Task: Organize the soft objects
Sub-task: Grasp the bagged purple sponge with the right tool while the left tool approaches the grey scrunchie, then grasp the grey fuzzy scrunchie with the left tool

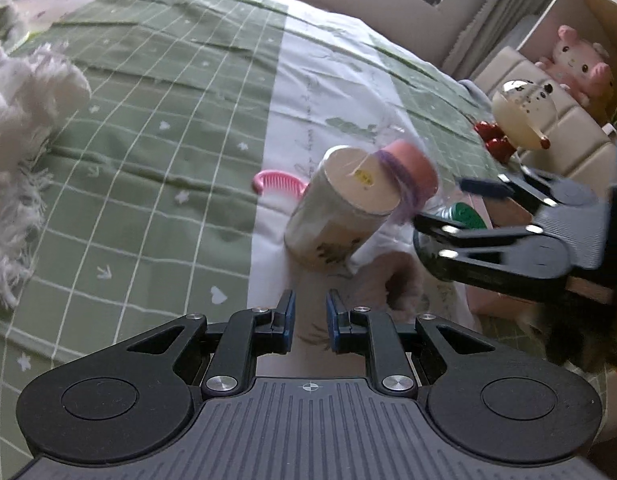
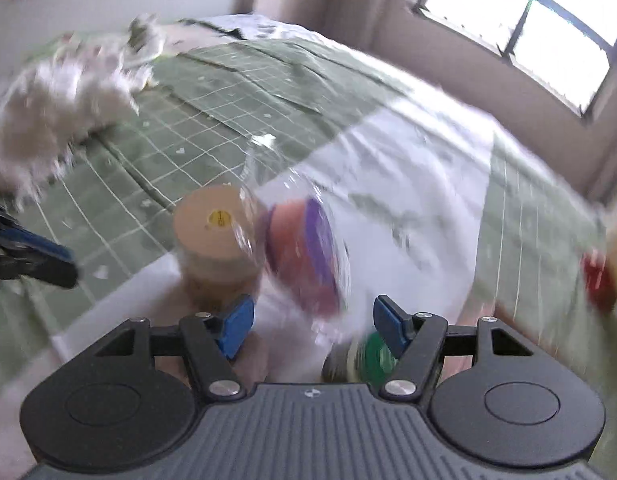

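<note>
Bed [image 1: 156, 128], white centre stripe: clear bag [image 2: 304, 248] of soft goods lies just ahead of right gripper [image 2: 313, 326], jaws spread wide, nothing pinched. Left gripper [image 1: 310, 320], jaws narrowly parted, empty, hangs farther off.

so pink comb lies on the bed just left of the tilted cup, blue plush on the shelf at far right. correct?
Not quite: the plush on the shelf is pink, not blue, as the left wrist view shows. The pink comb does lie on the bed just left of the tilted cup.

Green checked bed [image 1: 156, 128], pink comb [image 1: 278, 183], white fluffy throw [image 1: 24, 120]
</note>
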Demonstrator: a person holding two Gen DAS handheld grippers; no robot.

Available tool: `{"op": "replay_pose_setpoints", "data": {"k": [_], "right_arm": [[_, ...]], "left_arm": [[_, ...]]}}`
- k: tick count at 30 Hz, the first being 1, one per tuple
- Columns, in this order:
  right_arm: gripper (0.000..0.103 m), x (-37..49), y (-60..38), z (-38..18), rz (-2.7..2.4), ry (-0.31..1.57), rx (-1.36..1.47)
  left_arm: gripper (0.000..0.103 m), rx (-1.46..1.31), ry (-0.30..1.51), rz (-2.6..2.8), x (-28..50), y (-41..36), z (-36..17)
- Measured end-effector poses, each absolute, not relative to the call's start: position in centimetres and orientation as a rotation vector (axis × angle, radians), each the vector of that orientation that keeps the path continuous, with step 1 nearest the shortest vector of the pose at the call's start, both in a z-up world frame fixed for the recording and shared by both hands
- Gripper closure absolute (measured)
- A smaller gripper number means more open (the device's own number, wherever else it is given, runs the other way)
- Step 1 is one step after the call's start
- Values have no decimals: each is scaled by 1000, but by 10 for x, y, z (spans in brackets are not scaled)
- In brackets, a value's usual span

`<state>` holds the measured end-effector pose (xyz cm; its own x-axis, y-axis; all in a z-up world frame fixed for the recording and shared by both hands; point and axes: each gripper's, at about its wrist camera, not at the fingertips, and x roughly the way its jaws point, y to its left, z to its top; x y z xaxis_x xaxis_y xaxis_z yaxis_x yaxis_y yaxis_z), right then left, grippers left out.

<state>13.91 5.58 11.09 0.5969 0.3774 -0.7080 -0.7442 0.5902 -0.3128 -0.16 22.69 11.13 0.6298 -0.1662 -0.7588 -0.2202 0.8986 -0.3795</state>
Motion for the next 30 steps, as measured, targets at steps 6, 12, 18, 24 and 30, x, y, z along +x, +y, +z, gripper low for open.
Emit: {"op": "replay_pose_setpoints", "data": {"k": [6, 12, 18, 24, 30], "right_arm": [[68, 134, 85, 76, 740, 434, -914], [72, 146, 43, 134, 701, 583, -572], [72, 139, -33, 191, 723, 775, -168], [72, 128, -80, 140, 755, 1158, 172], [71, 104, -93, 86, 752, 1331, 177]], "left_arm": [[85, -478, 912, 10, 1, 223, 107], [85, -491, 944, -33, 20, 204, 91], [85, -498, 910, -41, 48, 177, 94], [85, -492, 929, -17, 71, 160, 85], [84, -364, 1022, 19, 89, 146, 65]]}}
